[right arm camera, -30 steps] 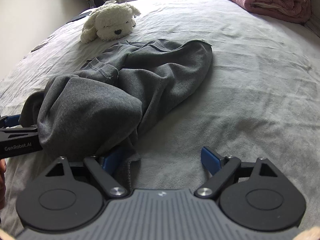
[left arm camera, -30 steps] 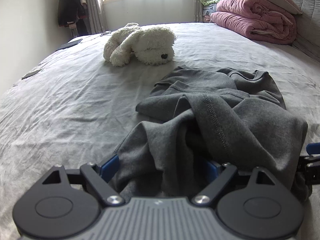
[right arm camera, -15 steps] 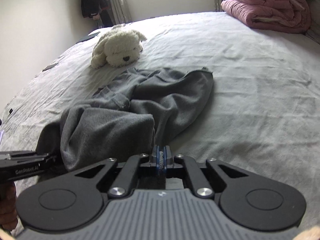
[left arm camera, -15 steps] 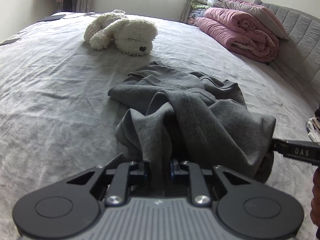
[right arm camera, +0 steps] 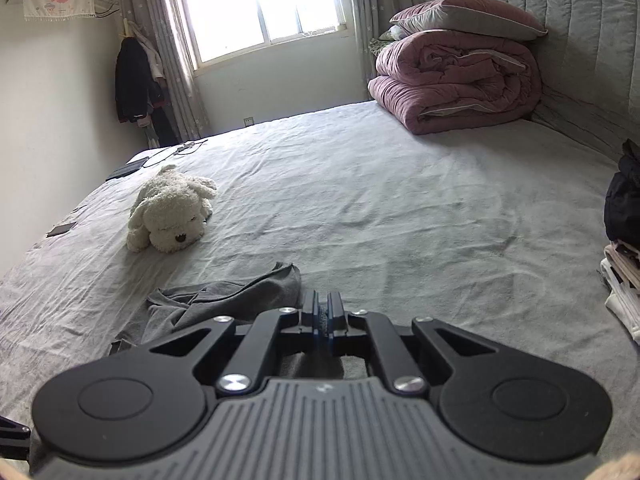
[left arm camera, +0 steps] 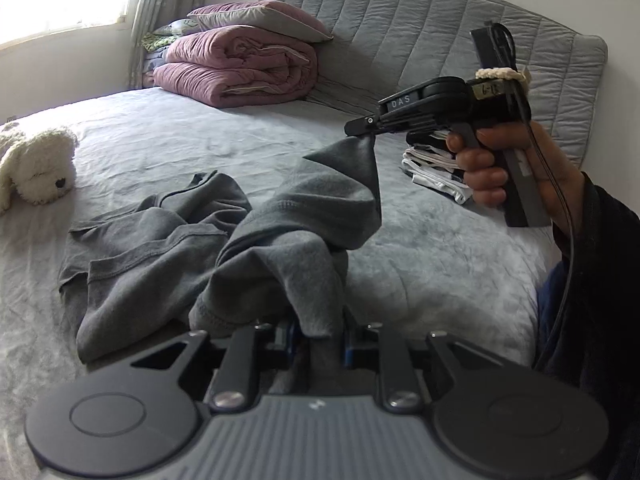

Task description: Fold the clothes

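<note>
On the grey bed (left arm camera: 420, 248), near us, both tools are lifting the grey sweatshirt (left arm camera: 168, 256). The left gripper (left arm camera: 318, 338) is pinching a thick bunch of cloth; its jaws have just been opening a little. The right gripper (left arm camera: 360, 127) is squeezing one corner tight. Next, they probably need pulling apart to spread it flat.

Home bedroom: bed (right arm camera: 400, 208), headboard (left arm camera: 460, 40) (quilted), window (right arm camera: 260, 4).
</note>
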Demonstrator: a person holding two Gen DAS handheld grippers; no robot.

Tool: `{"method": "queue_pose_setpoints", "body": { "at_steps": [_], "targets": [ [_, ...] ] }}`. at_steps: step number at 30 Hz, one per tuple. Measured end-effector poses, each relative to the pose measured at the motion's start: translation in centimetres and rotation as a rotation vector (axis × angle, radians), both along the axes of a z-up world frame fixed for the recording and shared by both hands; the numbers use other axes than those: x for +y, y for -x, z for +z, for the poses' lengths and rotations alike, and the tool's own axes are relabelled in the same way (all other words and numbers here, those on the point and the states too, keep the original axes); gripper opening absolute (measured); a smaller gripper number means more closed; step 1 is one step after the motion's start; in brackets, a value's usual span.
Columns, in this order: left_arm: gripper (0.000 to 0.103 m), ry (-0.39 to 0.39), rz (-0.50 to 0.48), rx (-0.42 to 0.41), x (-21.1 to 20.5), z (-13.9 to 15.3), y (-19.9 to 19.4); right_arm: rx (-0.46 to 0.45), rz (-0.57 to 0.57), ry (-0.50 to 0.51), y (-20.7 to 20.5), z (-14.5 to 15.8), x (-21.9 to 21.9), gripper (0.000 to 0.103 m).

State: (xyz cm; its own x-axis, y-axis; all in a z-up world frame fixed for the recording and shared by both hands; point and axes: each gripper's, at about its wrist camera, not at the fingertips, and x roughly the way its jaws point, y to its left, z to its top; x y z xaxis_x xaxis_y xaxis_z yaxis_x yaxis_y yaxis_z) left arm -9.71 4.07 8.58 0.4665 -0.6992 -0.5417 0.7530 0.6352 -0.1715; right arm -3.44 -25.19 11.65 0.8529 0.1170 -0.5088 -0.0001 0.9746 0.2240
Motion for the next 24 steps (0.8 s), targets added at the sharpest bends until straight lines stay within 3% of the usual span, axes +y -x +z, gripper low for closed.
{"method": "queue_pose_setpoints", "body": {
  "at_steps": [3,6,8,9,11,16,22,24],
  "targets": [
    [0.032,0.072,0.016,-0.002,2.2,1.0,-0.5,-0.001,0.001,-0.008,0.2,0.4,-0.3,0.006],
    [0.048,0.184,0.043,-0.030,4.5,2.0,-0.6,-0.027,-0.016,-0.033,0.7,0.9,-1.1,0.006],
    [0.074,0.235,0.112,-0.009,5.1,1.9,-1.6,-0.047,0.007,-0.079,1.1,1.4,-1.5,0.006],
    [0.077,0.202,0.171,0.015,4.8,1.3,-2.5,-0.053,0.038,-0.079,1.2,1.6,-1.2,0.006],
    [0.077,0.120,0.290,0.063,4.1,0.2,-4.3,-0.067,0.100,-0.075,1.6,2.1,-0.6,0.006],
    [0.078,-0.001,0.443,0.106,2.9,-2.2,-7.6,-0.130,0.214,-0.084,2.6,3.1,0.3,0.007],
    [0.081,-0.018,0.579,0.162,2.4,-4.8,-11.0,-0.187,0.126,-0.105,3.0,3.8,-1.4,0.007],
    [0.067,-0.053,0.581,0.157,1.7,-5.6,-11.2,-0.168,0.111,-0.099,2.8,3.7,-2.1,0.007]
  ]
}}
